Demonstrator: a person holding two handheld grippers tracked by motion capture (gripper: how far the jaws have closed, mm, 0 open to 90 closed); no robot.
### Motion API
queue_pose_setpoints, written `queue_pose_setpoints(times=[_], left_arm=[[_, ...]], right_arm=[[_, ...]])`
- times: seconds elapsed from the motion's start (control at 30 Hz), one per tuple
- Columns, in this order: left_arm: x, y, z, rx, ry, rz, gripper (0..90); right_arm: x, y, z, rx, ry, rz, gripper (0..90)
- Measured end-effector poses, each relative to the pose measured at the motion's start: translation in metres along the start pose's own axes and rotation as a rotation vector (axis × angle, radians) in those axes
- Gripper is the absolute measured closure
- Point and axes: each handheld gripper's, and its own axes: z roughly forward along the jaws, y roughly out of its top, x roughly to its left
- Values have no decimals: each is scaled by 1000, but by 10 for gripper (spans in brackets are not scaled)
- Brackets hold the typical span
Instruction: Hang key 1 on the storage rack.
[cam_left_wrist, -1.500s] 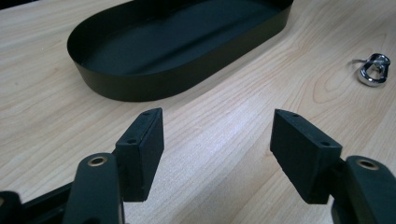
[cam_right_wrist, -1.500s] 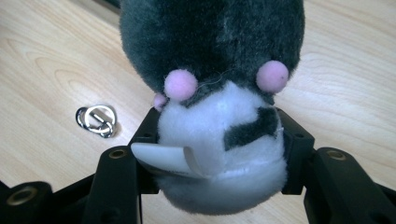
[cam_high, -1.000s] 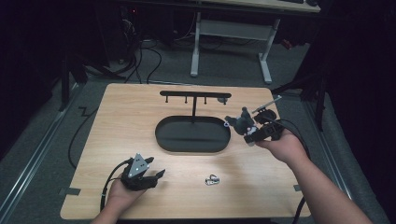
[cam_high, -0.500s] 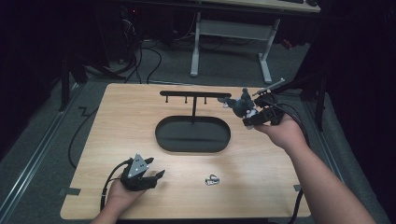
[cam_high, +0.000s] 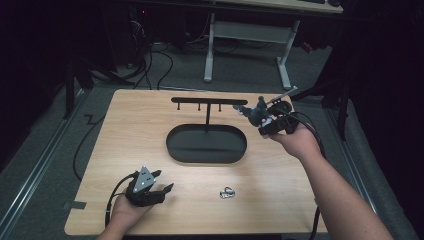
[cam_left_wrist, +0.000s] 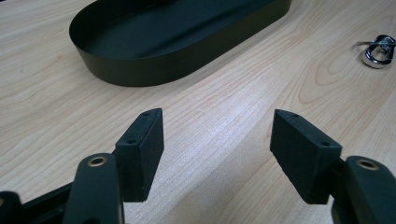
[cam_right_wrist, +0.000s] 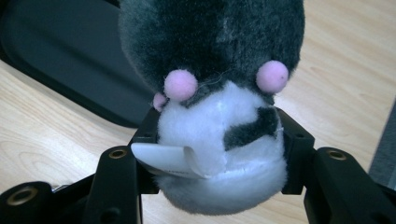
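While the high view blurs it, the right gripper (cam_right_wrist: 217, 154) pinches a plush toy (cam_right_wrist: 215, 93) with pink cheeks.

Looking like a lab or test workspace, not a home. A light wood table (cam_high: 150, 130) is sitting on grey carpet in a dark room. At 12 o'clock beyond it, a white-legged desk frame (cam_high: 247, 35) is standing with black cables (cam_high: 150, 60) trailing over the floor beneath. Metal floor rails (cam_high: 30, 175) are running along the table at 9 o'clock and 3 o'clock. Dark stands are showing at 10 o'clock and 2 o'clock.
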Motion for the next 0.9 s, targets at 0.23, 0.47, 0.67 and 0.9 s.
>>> queue_pose_setpoints(times=[0.23, 0.47, 0.67, 0.9], left_arm=[[-1, -1, 2, 8, -6, 5, 357], [-1, -1, 2, 13, -6, 5, 358], [-1, -2, 5, 20, -10, 1, 358], [-2, -1, 5, 22, -12, 6, 358]], right_arm=[[2, -7, 8, 1, 27, 4, 476], [3, -7, 13, 4, 35, 7, 476], [6, -10, 19, 17, 40, -14, 475], [8, -13, 25, 21, 46, -7, 475]])
